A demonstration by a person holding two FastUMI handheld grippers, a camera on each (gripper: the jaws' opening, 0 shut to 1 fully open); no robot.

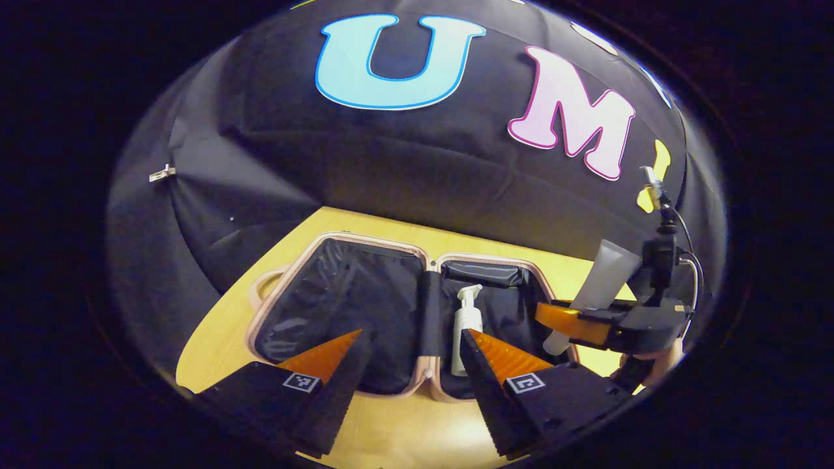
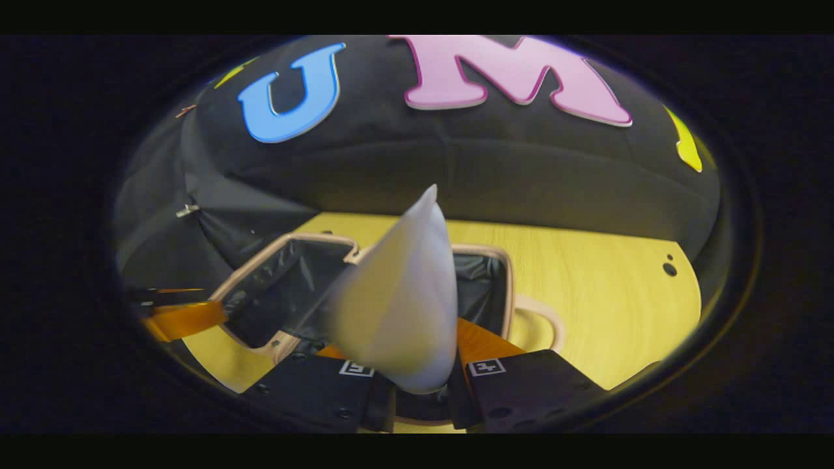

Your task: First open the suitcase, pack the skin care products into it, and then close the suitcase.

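White tube (image 2: 404, 306) in right gripper (image 2: 420, 374) above open suitcase (image 2: 502, 260)

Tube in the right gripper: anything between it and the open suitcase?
Nothing visible. The right gripper holds the tube at the suitcase's right edge. The lid is open, and inside that half lies a pump bottle, with bare lining beside it.

Beside the open suitcase (image 1: 391, 312), the left gripper (image 1: 409, 348) shows blocky black finger mounts, each bearing a small square black-and-white marker and serrated inner edges. The right gripper (image 1: 573, 322), at the suitcase's far side, has a black body, a thin black cable and an upright post.
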